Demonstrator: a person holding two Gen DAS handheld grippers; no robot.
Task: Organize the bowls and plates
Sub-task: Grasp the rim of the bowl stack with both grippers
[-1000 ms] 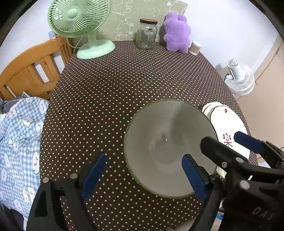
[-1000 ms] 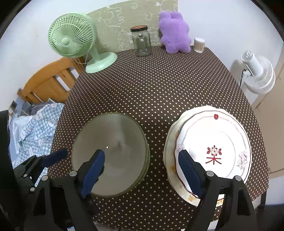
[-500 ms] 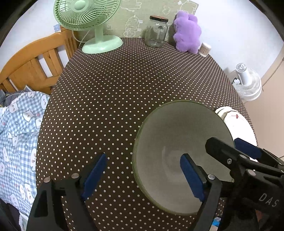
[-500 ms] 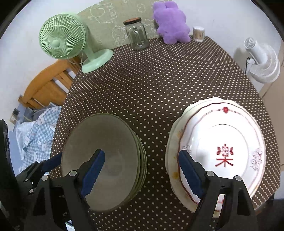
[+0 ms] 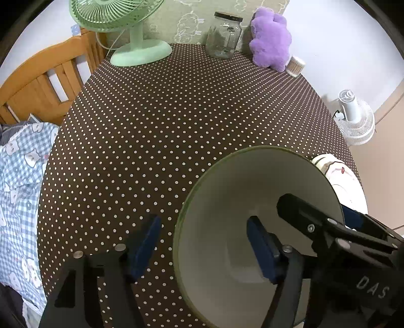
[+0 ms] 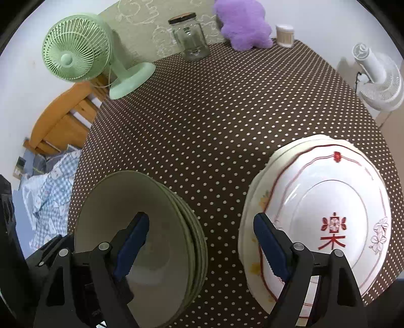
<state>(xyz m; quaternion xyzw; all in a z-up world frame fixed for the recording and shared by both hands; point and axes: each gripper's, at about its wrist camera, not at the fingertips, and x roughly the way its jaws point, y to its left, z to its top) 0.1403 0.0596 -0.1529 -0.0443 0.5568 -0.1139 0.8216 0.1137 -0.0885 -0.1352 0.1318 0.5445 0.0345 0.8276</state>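
On the dotted table (image 5: pixel 176 121), the green bowl stack's (image 6: pixel 141 242) near rim is straddled by the closing left claw (image 5: pixel 202 242), nothing pinched yet, while the plate stack's (image 6: pixel 328 214) edge is straddled by the wide right claw (image 6: pixel 199 247); firm pinches are judged next

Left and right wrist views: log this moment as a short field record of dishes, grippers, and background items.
surface: table under a brown dotted cloth
bowls: stack of green bowls, nested, near edge
plates: stack of white plates beside the bowls; top one has a red character
left gripper: jaws closing astride the top bowl's near rim, pads not yet pressing
right gripper: open, one finger above the bowls, the other over the plates
far edge: green fan, glass jar, purple plush toy
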